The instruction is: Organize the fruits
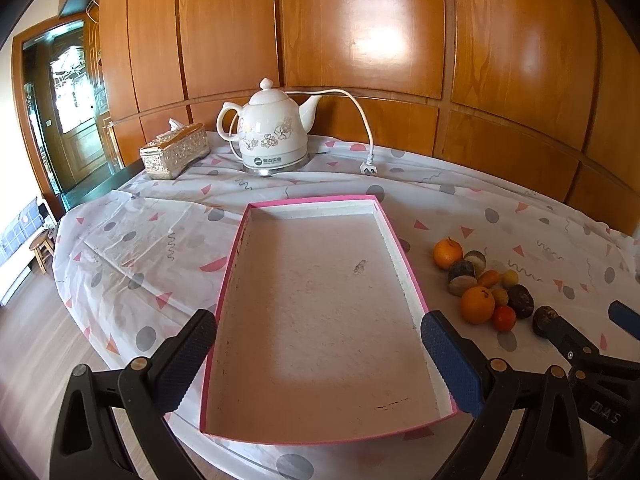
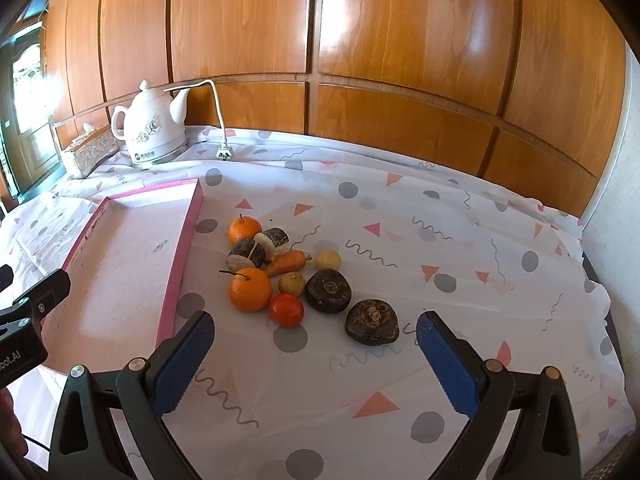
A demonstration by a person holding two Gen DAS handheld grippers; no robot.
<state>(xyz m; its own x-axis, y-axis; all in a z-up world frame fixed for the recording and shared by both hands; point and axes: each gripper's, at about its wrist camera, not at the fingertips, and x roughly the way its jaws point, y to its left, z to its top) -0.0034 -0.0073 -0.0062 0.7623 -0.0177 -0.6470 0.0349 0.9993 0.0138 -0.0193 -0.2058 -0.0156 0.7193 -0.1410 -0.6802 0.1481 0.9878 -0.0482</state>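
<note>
The pink tray (image 1: 394, 236) fills the middle of the left view. It is empty, light and stiff. The left gripper (image 1: 320, 364) is spread wide over it and holds nothing.

The fruits sit in a small pile in the middle of the right view, just right of the tray. The right gripper (image 2: 314, 360), also wide and empty, hangs near them at the bottom.

The big orange (image 2: 250, 289) looks firm and round; it might roll, so pinch its middle. The red tomato (image 2: 286, 309) looks soft and smooth, so squeeze gently.
</note>
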